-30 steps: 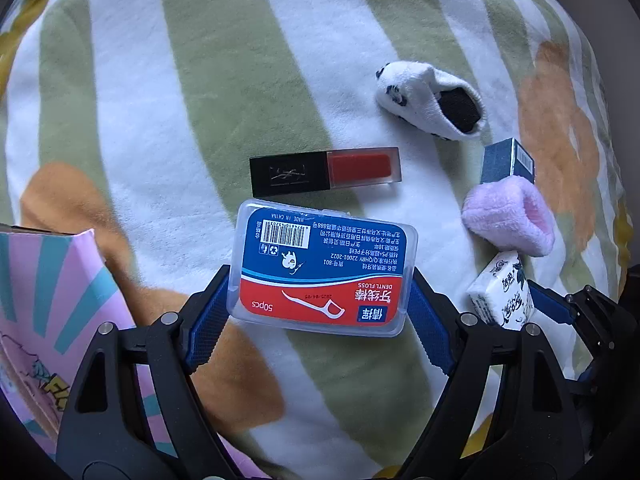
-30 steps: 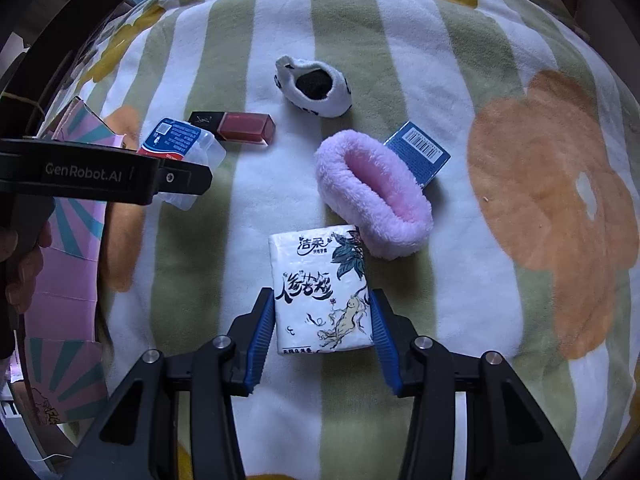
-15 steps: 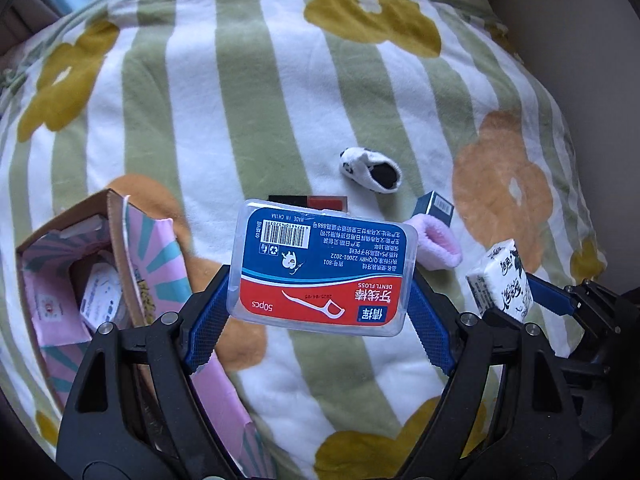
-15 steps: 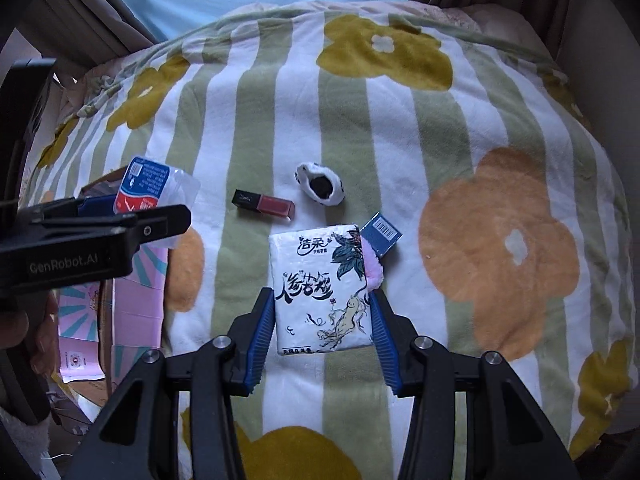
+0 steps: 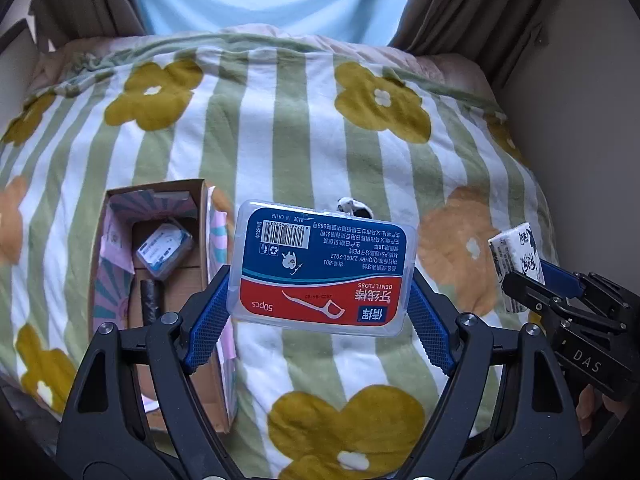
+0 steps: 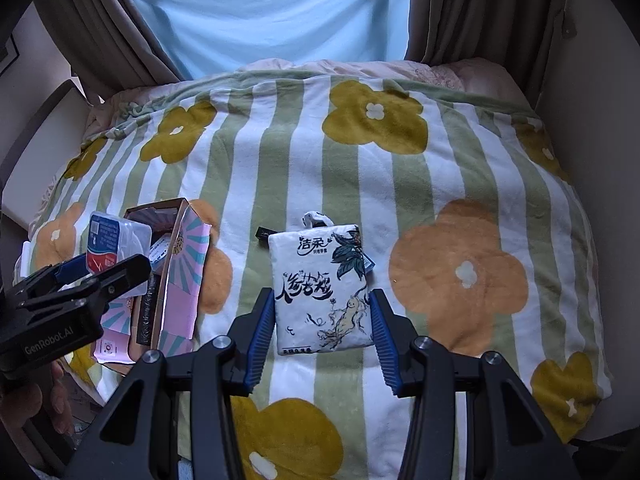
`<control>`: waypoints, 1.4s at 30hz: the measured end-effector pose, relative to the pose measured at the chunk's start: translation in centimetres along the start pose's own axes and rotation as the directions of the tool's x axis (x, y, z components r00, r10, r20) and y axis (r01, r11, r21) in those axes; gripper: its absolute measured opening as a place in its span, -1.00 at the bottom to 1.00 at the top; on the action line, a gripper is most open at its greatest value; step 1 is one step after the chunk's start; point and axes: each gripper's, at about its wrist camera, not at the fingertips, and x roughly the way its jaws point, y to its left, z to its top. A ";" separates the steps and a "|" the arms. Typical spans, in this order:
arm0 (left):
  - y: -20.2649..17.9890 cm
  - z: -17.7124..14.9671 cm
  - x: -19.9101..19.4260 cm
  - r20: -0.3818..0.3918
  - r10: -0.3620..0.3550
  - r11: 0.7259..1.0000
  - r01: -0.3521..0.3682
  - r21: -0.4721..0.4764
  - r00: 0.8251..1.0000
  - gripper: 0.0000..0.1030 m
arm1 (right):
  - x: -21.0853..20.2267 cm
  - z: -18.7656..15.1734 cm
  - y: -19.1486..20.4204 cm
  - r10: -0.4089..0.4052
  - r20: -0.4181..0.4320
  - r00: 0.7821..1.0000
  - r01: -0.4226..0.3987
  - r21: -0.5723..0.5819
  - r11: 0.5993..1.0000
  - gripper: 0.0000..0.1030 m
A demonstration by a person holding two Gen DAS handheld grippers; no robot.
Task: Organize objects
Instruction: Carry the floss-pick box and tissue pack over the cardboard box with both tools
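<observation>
Left wrist view first: the left gripper (image 5: 320,300) is clamped on the dental floss box (image 5: 322,268), pads pressing its two short ends, so the box's long axis runs straight across from pad to pad. It's hanging in the air above the striped flower blanket (image 5: 280,140). The thing that matters for the drop-off is the open cardboard box (image 5: 156,256), which sits down and to the left of the jaws, long side running near to far. There's already a small blue-labelled case (image 5: 164,250) and a dark tube (image 5: 150,300) inside, so I'd guess the free spot is tight. The box's tall right wall stands between the floss box and the opening. Far right edge, the tissue pack (image 5: 516,264) shows in the other gripper.

Right wrist view: the right gripper (image 6: 322,328) is squeezed shut on the tissue pack (image 6: 320,292), long axis pointing away from the camera. The cardboard box (image 6: 176,280) is well off to the left, with the left gripper (image 6: 80,280) and its floss box (image 6: 106,244) right over it, so the left hand is clearly nearer. A panda sock (image 6: 316,220) and a dark lipstick end (image 6: 264,234) peek out from behind the pack.
</observation>
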 end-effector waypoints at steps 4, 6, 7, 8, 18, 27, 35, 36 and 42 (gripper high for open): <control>-0.7 -2.2 -1.8 0.024 0.012 1.000 -0.012 -0.023 1.000 0.56 | -0.6 -0.6 0.3 0.015 0.005 1.000 -0.014 -0.034 0.999 -0.16; -0.8 -3.1 -2.3 0.026 0.009 0.999 -0.008 -0.037 1.000 0.56 | -0.7 -0.6 0.5 0.021 0.005 1.000 -0.021 -0.058 0.998 -0.16; -0.9 -3.5 -2.5 0.029 0.013 0.999 -0.012 -0.041 0.999 0.56 | -0.7 -0.6 0.7 0.026 0.006 1.000 -0.026 -0.067 0.997 -0.16; -0.9 -3.8 -2.7 0.034 0.019 0.999 -0.017 -0.045 0.999 0.56 | -0.6 -0.5 0.8 0.033 0.006 0.999 -0.033 -0.076 0.997 -0.16; 1.4 -5.1 -4.7 0.067 0.063 0.986 -0.051 -0.156 0.996 0.56 | -0.3 0.9 4.7 0.118 -0.004 0.993 -0.116 -0.202 0.972 -0.16; 7.2 -6.3 -6.5 0.072 0.145 0.951 -0.119 -0.285 0.987 0.56 | 1.6 3.0 11.2 0.196 -0.044 0.980 -0.200 -0.315 0.928 -0.16; 13.4 -8.1 -5.3 0.007 0.180 0.906 -0.164 -0.390 0.984 0.56 | 5.9 4.2 17.8 0.217 -0.122 0.969 -0.248 -0.406 0.880 -0.16; 14.0 -8.4 -5.0 -0.003 0.181 0.902 -0.167 -0.399 0.984 0.56 | 6.7 4.2 18.7 0.218 -0.135 0.967 -0.255 -0.415 0.873 -0.16; 17.7 -10.1 -1.5 -0.080 0.156 0.883 -0.176 -0.435 0.984 0.56 | 11.9 4.1 23.2 0.206 -0.216 0.954 -0.286 -0.455 0.844 -0.16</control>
